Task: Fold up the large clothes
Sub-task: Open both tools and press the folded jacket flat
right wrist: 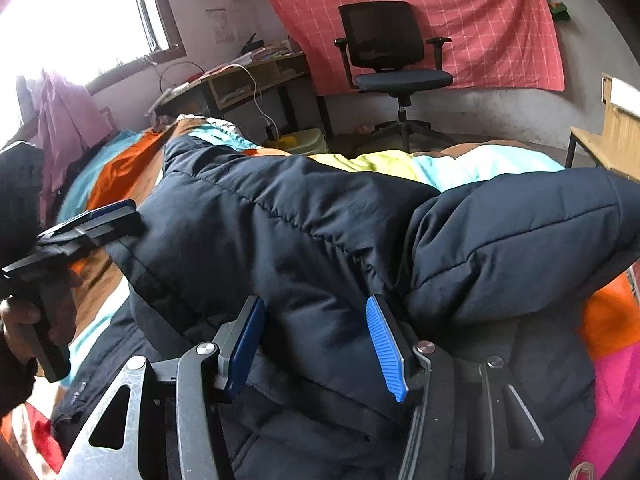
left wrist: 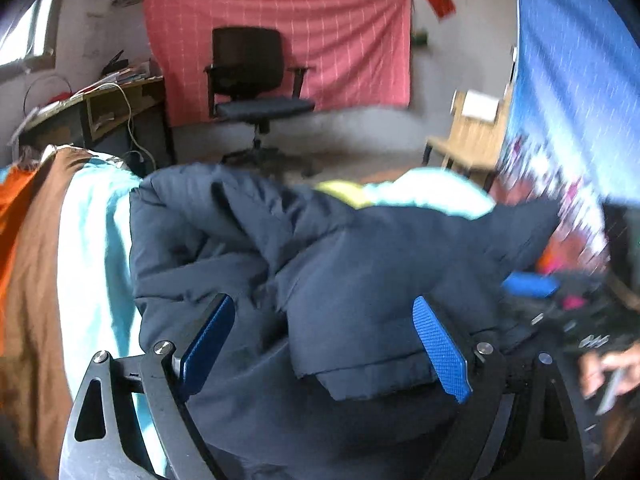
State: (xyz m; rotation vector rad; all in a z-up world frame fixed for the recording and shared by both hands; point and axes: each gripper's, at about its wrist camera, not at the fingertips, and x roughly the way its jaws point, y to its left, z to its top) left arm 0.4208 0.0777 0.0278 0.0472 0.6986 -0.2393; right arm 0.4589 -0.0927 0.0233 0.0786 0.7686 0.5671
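The left tool (left wrist: 324, 344) stands wide open over a dark navy puffer jacket (left wrist: 320, 280), its blue pads (left wrist: 440, 352) apart from the cloth, with a flap of the jacket's hem lying between them but not pinched. The right tool (right wrist: 316, 344) is about half open with a thick quilted fold of the jacket bunched between its blue pads (right wrist: 386, 350); the padding fills the gap and both pads press on it.

The jacket is bulky and puffy, stitched in broad horizontal channels, crumpled into a heap with one sleeve (right wrist: 520, 236) doubled over on the right. It lies on a bed spread (right wrist: 120, 168) striped in orange, brown, pale turquoise and yellow-green.

Beyond the bed stand a cluttered desk (right wrist: 248, 76) by the window, a black office chair (right wrist: 392, 68), and a pink checked cloth (right wrist: 500, 12) hung on the wall.
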